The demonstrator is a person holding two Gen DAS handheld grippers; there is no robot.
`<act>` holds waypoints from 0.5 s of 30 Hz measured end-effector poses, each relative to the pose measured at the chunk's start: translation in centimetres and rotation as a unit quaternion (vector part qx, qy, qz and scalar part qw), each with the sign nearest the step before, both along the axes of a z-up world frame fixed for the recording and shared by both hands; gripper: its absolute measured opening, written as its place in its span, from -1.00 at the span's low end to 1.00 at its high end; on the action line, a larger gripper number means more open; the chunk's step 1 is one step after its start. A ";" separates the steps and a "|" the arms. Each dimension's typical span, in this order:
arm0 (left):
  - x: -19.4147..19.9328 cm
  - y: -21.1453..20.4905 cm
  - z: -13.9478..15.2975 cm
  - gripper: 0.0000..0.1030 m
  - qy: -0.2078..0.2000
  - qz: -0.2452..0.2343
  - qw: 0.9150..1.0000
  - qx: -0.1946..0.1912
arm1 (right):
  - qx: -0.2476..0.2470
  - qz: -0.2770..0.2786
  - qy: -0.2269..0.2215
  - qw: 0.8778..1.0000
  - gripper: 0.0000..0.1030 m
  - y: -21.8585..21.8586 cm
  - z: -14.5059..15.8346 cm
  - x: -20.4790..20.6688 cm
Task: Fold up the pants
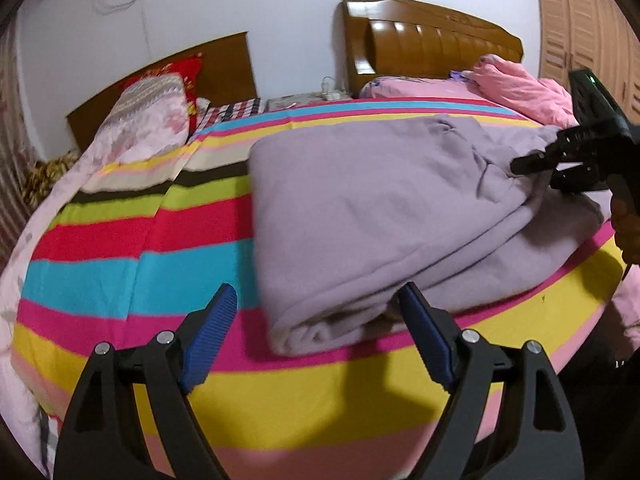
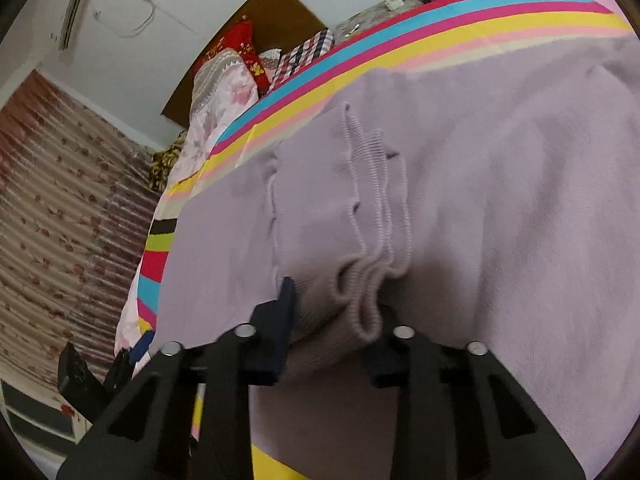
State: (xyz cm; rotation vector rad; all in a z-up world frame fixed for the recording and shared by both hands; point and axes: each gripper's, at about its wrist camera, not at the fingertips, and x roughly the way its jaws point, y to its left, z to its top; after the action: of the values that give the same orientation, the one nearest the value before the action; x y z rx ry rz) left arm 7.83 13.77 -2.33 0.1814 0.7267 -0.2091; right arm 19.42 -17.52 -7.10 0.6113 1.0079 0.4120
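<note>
While my left gripper (image 1: pixel 316 334) hangs with its blue pads spread wide and nothing between them, it sits just short of the near folded edge of the lilac sweatpants (image 1: pixel 360 216), so I judge it is placed to take that edge or press it flat. Those pants lie on the striped bedsheet (image 1: pixel 132 264), already doubled over into a thick block, with the bulky rolled end nearest me and the flatter panel running away toward the wall.

On my other side, my right gripper (image 2: pixel 332 316) is clamped on the ribbed cuffs (image 2: pixel 372 240) of the pants, several layers bunched together between the pads. Holding all the cuffs in one pinch keeps the leg ends stacked, which I think is the point: they can be carried over as one piece rather than sliding apart. From the left camera that gripper shows at the right side of the garment, lifting the cloth into a ridge above the sheet.

Beyond the pants, a pink quilt (image 1: pixel 520 88) is heaped against the wooden headboard (image 1: pixel 432 44), well clear of my work. Off to the left, a floral pillow (image 1: pixel 152 116) leans against a second headboard, with a red cushion (image 1: pixel 188 72) behind it. A louvred wardrobe (image 1: pixel 580 28) stands at the far right.
</note>
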 end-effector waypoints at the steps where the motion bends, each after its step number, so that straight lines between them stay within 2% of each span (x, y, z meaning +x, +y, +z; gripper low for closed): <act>1: -0.2 0.2 -0.1 0.61 0.002 0.003 1.000 0.000 | 0.001 0.000 -0.001 1.000 -0.48 -0.1 -0.1 -0.1; 9: 0.0 0.0 -0.4 0.62 -0.005 0.019 0.999 0.039 | 0.003 0.004 -0.002 1.000 -0.48 -0.7 -0.2 -0.1; 11: 0.1 0.1 -0.2 0.62 -0.007 0.020 0.999 0.035 | 0.004 0.005 -0.004 1.000 -0.48 -0.7 -0.1 -0.1; 14: -0.1 0.3 0.3 0.61 0.000 0.007 1.000 0.002 | 0.016 0.002 -0.005 1.000 -0.49 -1.0 0.0 -0.2; 15: -0.1 0.3 0.5 0.61 0.001 0.002 1.000 -0.005 | 0.036 0.000 -0.009 0.999 -0.57 -1.2 0.2 -0.3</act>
State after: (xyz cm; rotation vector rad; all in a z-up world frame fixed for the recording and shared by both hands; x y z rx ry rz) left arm 7.69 14.06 -1.86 0.1708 0.7286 -0.2084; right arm 19.15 -18.72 -6.85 0.6703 0.9785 0.4549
